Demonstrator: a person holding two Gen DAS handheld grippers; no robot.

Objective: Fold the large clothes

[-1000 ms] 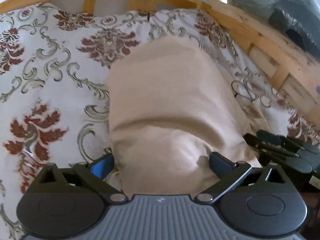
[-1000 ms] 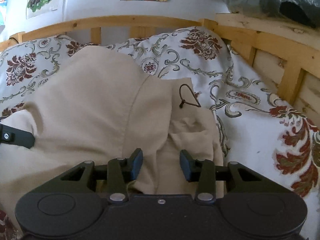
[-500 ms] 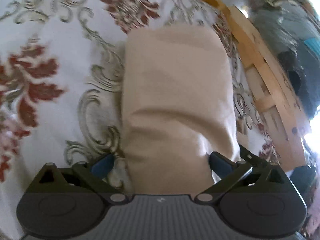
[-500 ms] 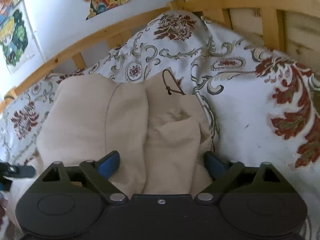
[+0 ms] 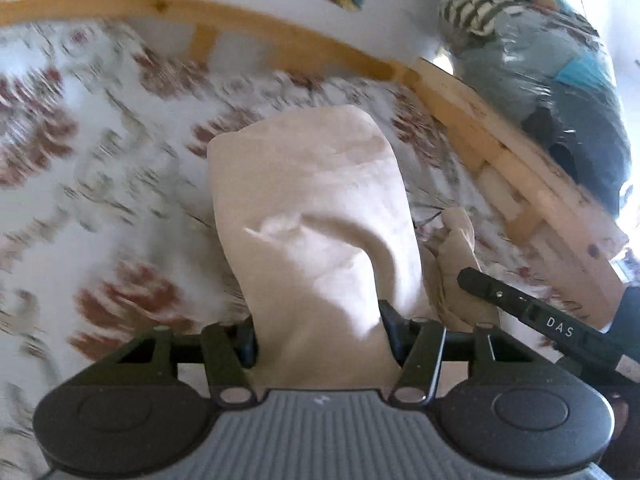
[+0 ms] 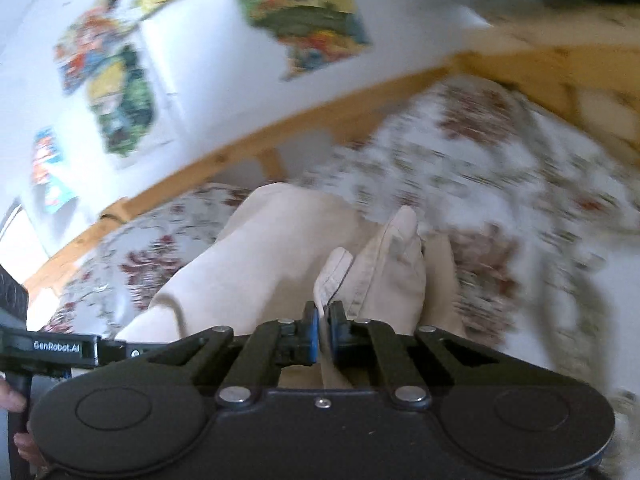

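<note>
I have both sets of fingers just closed on the beige cotton garment point(image 5: 312, 216): left gripper point(image 5: 318, 336) clamps a thick fold, right gripper point(image 6: 323, 330) pinches a thin hem. Its long axis runs away from me across the floral-sheeted bed point(image 5: 100, 200) toward the wooden headboard rail point(image 5: 248, 24).

Motion blur smears my bedspread point(image 5: 100, 208) pattern in both views; motifs unreadable. The wall pictures point(image 6: 120, 96) are streaked, subjects indeterminate. My beige garment point(image 5: 312, 216) runs beneath the gripper body, near end hidden. The bagged bundle point(image 5: 560, 80) is cut by the frame edge.
</note>
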